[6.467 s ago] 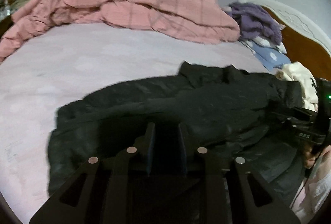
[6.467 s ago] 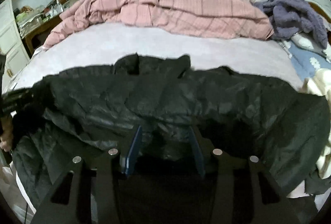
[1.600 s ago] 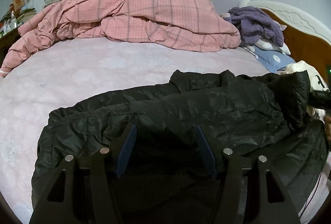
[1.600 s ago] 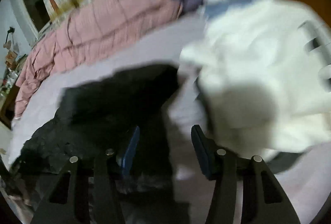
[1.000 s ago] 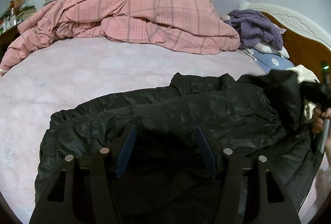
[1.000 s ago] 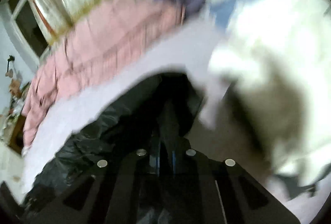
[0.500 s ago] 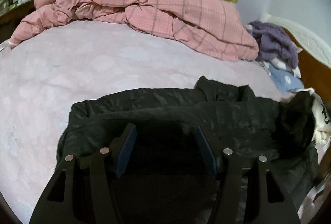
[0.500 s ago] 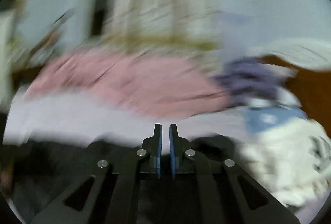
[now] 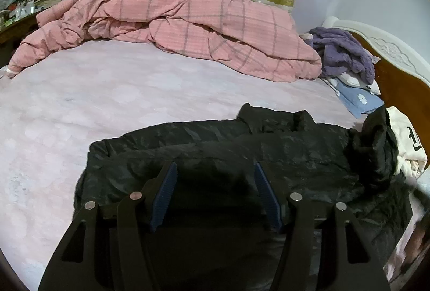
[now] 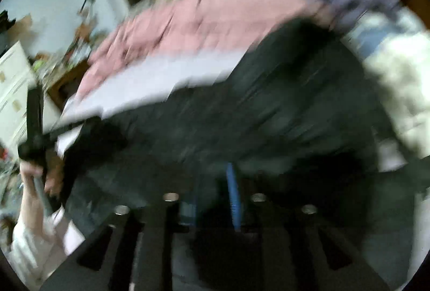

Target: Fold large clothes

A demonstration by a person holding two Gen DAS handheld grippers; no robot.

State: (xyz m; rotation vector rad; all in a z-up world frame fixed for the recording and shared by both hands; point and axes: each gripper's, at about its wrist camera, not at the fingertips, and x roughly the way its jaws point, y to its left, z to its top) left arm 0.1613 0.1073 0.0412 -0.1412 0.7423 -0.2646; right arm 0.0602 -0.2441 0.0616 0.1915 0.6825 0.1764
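Observation:
A black puffer jacket (image 9: 242, 151) lies spread on the pale pink bed sheet (image 9: 94, 92), collar toward the far side. Its right sleeve end (image 9: 373, 146) stands bunched up at the right. My left gripper (image 9: 215, 183) hovers open over the jacket's near edge, and its blue pads (image 9: 165, 191) are wide apart. The right wrist view is motion-blurred. There my right gripper (image 10: 212, 197) is above the jacket (image 10: 268, 116), its jaws are opening, and I see no fabric pressed between the pads. A hand (image 10: 32, 178) holds the left gripper (image 10: 35, 130) at the left.
A pink plaid quilt (image 9: 188, 22) is heaped along the far side of the bed. At the right are a purple fleece (image 9: 344, 52), a blue pillow (image 9: 357, 100), a white garment (image 9: 405, 138) and the wooden headboard (image 9: 397, 76). A white cabinet (image 10: 13, 81) stands left of the bed.
My right gripper was shut and swept leftward over the jacket, and now its jaws have parted. The sleeve end now lies bunched at the jacket's right. The left gripper shifted slightly and stayed open.

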